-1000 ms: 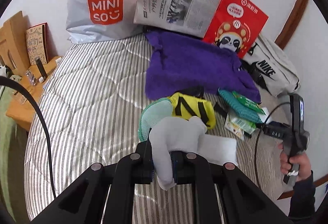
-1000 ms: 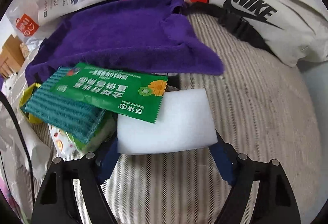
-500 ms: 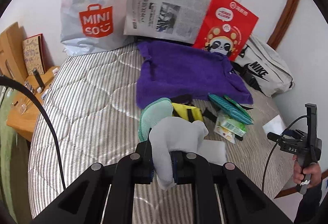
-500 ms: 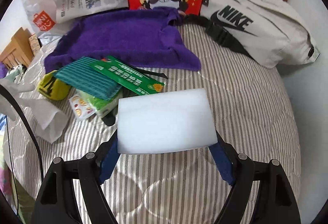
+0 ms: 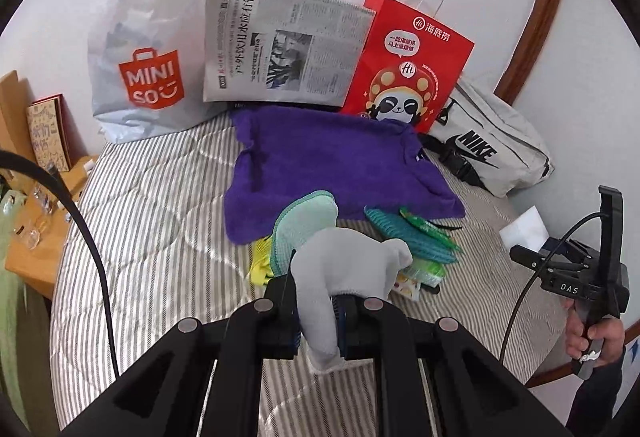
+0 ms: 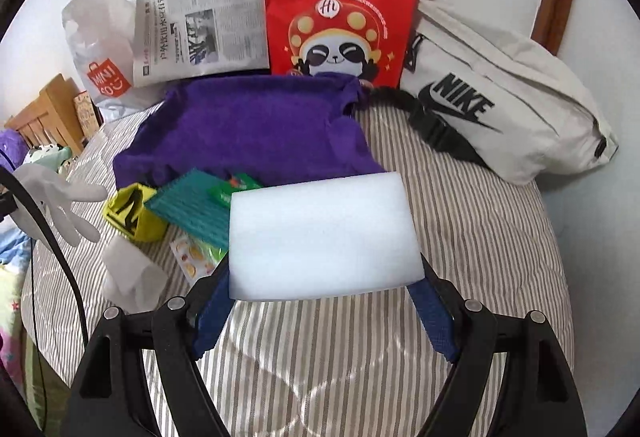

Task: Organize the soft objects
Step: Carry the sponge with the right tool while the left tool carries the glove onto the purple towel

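Observation:
My left gripper (image 5: 318, 321) is shut on a white glove (image 5: 348, 269) and holds it above the striped bed (image 5: 152, 221); the glove also shows at the left of the right wrist view (image 6: 60, 201). My right gripper (image 6: 324, 301) is shut on a white foam sponge (image 6: 320, 233), lifted above the bed; it also shows in the left wrist view (image 5: 526, 231). A purple towel (image 6: 248, 133) lies at the back. In front of it lie a teal cloth (image 6: 188, 205), a green packet (image 6: 232, 189) and a yellow pouch (image 6: 130, 211).
A Miniso bag (image 5: 148, 49), a newspaper (image 5: 280, 49), a red panda bag (image 6: 340, 9) and a white Nike bag (image 6: 492, 109) lean on the back wall. A white tissue (image 6: 132, 277) lies on the bed. A wooden bedside shelf (image 5: 36, 197) stands left.
Both grippers have risen and pulled back from the pile. The sponge has come off the bed with the right gripper; the glove stays in the left gripper.

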A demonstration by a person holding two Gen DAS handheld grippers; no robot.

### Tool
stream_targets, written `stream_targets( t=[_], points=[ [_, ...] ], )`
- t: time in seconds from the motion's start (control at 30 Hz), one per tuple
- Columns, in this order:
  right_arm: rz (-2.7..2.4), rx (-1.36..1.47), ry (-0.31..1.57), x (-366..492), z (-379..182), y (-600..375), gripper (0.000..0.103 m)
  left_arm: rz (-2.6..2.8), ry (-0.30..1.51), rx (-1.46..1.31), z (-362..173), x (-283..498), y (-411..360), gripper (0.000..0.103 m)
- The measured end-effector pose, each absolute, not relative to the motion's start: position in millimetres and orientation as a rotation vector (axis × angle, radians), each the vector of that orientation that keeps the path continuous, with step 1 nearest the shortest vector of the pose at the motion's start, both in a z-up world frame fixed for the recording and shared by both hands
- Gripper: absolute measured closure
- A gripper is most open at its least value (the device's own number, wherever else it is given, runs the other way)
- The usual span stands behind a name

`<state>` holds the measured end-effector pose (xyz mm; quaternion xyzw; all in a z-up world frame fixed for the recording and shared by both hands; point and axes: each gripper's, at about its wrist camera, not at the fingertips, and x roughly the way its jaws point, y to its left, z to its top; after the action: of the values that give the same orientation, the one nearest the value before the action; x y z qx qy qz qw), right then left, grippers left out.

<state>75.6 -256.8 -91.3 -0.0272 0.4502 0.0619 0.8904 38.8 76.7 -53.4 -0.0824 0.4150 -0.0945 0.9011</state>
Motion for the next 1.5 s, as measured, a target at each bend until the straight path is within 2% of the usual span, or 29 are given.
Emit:
stream_targets(
  t=[0.5, 0.97, 1.17, 1.5],
  points=[
    [0.147, -0.039, 0.873, 174, -75, -242, 0.022, -0.193, 0.852, -0.153, -50, 121, 72, 0.091],
    [0.173, -0.035, 0.914, 295, -110, -208, 0.022, -0.195, 0.894, -0.172, -80, 226, 73, 0.091],
    [0.145, -0.067, 0.987, 338, -145, -194, 0.022, -0.209, 0.924, -0.177, -99, 265, 65, 0.091],
    [0.125, -0.103, 1.024, 361, -174, -195, 0.022, -0.168, 0.984, -0.168, -139, 310, 62, 0.091]
  ],
)
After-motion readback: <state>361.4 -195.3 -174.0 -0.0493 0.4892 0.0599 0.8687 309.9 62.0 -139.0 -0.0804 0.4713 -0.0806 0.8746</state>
